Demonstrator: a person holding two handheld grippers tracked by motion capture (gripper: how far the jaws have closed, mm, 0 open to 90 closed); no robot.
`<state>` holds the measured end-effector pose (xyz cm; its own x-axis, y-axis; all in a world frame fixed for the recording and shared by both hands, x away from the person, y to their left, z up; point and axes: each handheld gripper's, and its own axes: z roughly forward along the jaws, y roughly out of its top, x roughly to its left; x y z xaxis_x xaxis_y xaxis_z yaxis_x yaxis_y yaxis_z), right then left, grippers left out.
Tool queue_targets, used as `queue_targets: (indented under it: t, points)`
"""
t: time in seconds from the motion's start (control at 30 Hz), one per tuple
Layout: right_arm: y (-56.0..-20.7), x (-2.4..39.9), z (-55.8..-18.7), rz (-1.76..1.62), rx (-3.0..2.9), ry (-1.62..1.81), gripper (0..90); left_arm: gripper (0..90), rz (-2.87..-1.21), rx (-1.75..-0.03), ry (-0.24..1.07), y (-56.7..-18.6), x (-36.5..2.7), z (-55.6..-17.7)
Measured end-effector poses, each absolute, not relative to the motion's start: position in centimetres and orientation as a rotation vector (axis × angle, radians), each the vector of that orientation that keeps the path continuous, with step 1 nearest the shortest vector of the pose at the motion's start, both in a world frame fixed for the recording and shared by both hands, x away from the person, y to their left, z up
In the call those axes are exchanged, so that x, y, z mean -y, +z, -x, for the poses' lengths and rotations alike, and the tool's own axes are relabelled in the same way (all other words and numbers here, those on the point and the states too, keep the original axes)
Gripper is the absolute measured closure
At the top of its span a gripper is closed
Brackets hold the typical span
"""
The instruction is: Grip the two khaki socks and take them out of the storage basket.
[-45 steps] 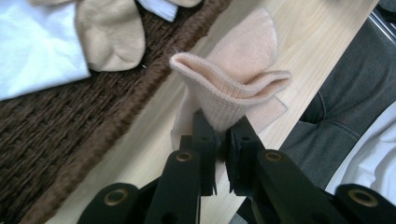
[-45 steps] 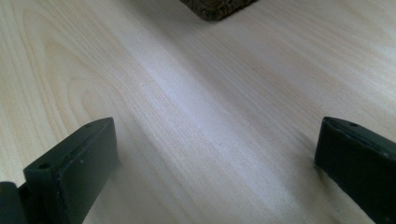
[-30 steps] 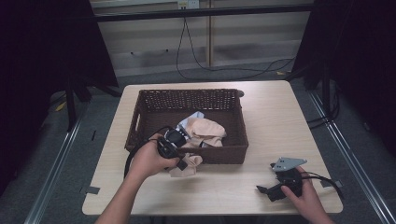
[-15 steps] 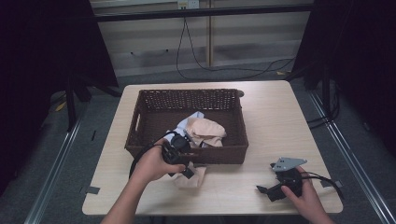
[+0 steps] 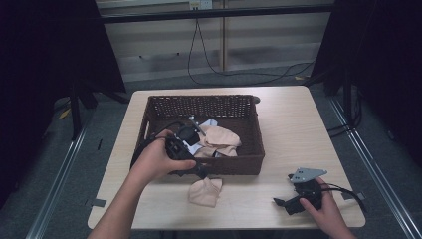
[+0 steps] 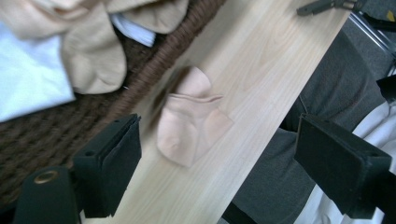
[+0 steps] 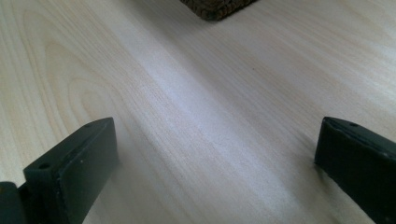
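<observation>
A beige sock lies crumpled on the wooden table, just in front of the brown wicker basket. My left gripper hovers above it at the basket's front wall. Its jaws have just been opening and now stand wide, and nothing touches the pads. In the left gripper view the sock lies flat on the table well below the left gripper. My right gripper rests on the table at the front right, open and empty. In the right gripper view only bare table wood lies between the right gripper's jaws.
The basket holds more beige socks and a white cloth. The left gripper view shows its woven rim beside the sock. One basket corner is in the right gripper view. Cables run along the floor behind the table.
My left gripper has let go of the beige sock and risen. The sock now lies free on the table. The right gripper has stayed put.
</observation>
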<state>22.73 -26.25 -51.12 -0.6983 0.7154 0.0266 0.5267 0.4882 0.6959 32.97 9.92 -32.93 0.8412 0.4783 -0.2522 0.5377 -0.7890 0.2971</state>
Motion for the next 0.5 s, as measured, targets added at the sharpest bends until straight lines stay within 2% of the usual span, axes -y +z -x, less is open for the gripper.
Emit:
queue_targets:
  t: [0.23, 0.5]
  points:
    - [-51.1, 26.2, -22.7, -1.056, -2.469, 1.017, 0.0, 9.4, -2.649, -0.849, -0.169, -31.6, -10.1, -35.0]
    - [-51.1, 26.2, -22.7, -1.060, -2.467, 1.019, 0.0, 8.5, -2.622, -0.957, -0.091, -33.0, -9.7, -37.3]
